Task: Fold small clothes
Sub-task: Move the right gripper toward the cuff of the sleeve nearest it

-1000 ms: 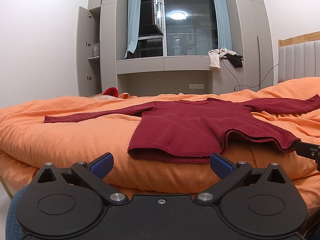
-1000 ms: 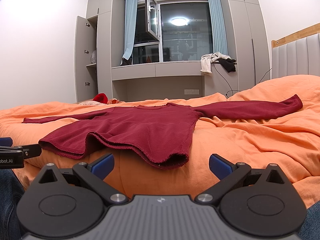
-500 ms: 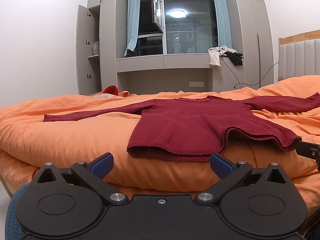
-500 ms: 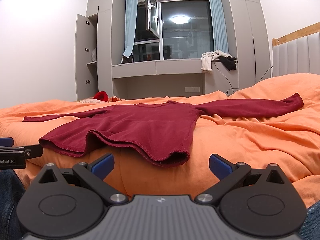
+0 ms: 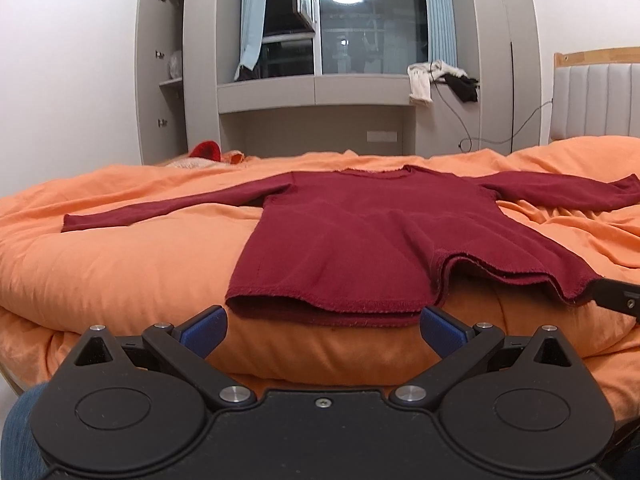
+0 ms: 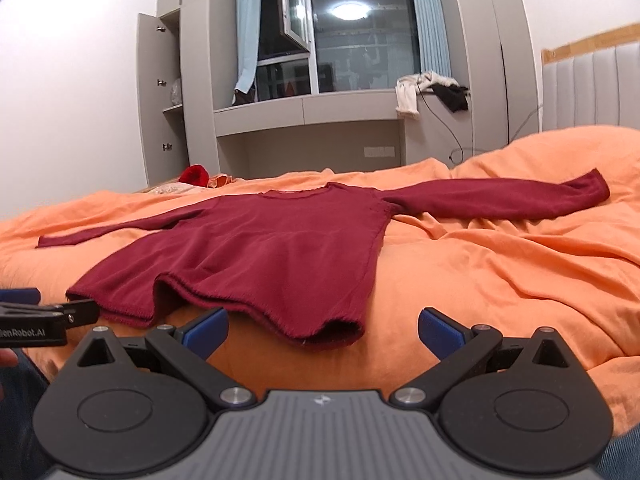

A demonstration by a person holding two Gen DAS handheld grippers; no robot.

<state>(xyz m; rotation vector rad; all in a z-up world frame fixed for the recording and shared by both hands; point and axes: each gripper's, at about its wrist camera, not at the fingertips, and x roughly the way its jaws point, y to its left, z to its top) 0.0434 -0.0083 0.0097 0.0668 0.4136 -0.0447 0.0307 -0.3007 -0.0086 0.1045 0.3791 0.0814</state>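
A: What's closest?

B: The left gripper (image 5: 322, 326) and the right gripper (image 6: 322, 326) — both with fingers wide apart, holding nothing.

A: And the red sweater (image 5: 360, 240)?

B: Just past them, flat on the orange blanket (image 5: 120, 264), sleeves spread out, its bottom edge wavy.

A: Far back?

B: A window (image 5: 368, 20) — clothes (image 5: 436, 80) hang on its ledge.

White walls (image 5: 80, 60) enclose the room; a bed with an orange duvet (image 5: 120, 264) fills the foreground; a padded grey headboard (image 5: 596, 100) with a wooden top rail stands at the right; grey built-in cabinets (image 5: 200, 60) frame a dark window (image 5: 372, 20), one casement swung inward; pale blue curtains (image 5: 250, 16) hang at both sides; a ceiling lamp reflects in the glass; clothes (image 5: 440, 80) lie heaped on the ledge below the window; a cupboard door (image 6: 150, 96) stands open at the left.
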